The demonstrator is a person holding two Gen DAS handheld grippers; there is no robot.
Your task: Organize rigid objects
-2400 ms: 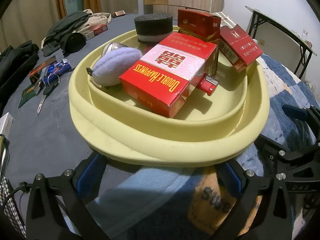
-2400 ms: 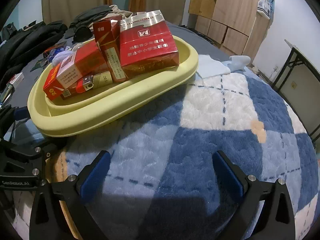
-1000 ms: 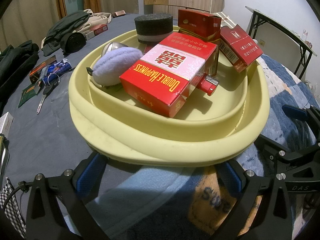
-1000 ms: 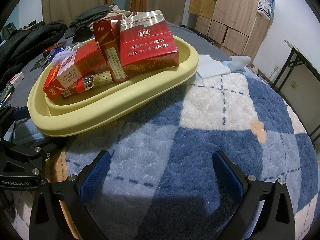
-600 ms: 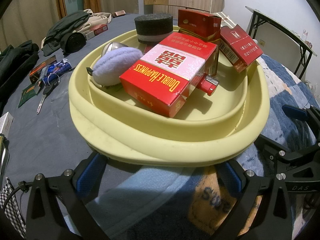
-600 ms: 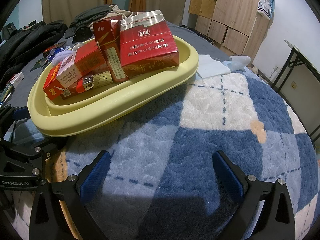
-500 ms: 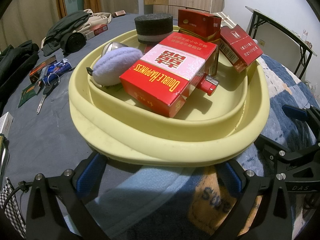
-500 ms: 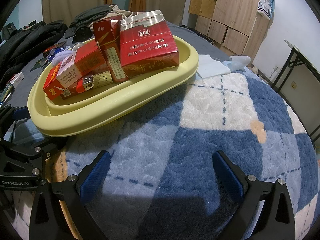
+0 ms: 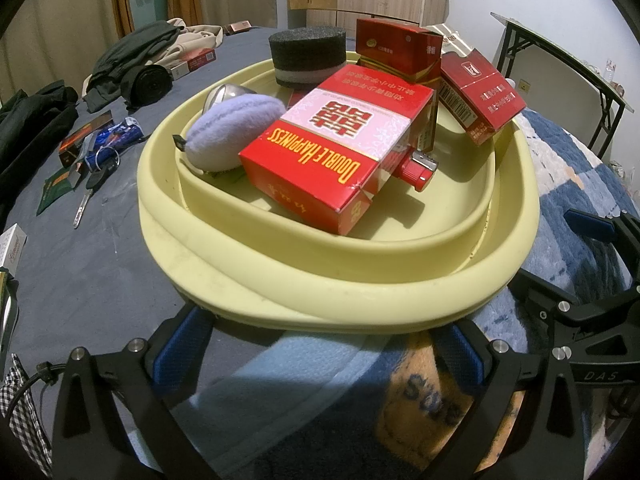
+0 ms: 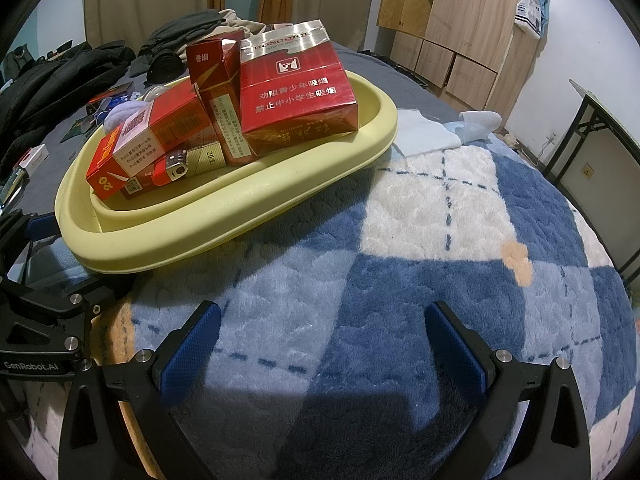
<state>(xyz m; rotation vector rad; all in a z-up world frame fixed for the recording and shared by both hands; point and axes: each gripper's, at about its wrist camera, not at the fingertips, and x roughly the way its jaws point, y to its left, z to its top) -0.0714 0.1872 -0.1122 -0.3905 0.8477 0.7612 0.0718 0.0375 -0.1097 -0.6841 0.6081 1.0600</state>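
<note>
A pale yellow tray [image 9: 360, 292] sits on the bed, also in the right wrist view [image 10: 224, 216]. It holds a red Double Happiness box [image 9: 340, 148], two more red cigarette boxes [image 9: 480, 96], a red lighter [image 9: 418, 166], a lilac puff [image 9: 232, 132] and a black foam disc [image 9: 306, 56]. My left gripper [image 9: 320, 344] is open and empty, its fingers just below the tray's near rim. My right gripper [image 10: 320, 336] is open and empty over the blue checked blanket [image 10: 440, 240], right of the tray.
Keys [image 9: 90, 184], small packets and dark clothes [image 9: 132, 68] lie on the grey sheet left of the tray. A white cloth [image 10: 428, 132] lies behind the tray. A wooden wardrobe [image 10: 464, 28] and a folding table [image 9: 560, 68] stand beyond the bed.
</note>
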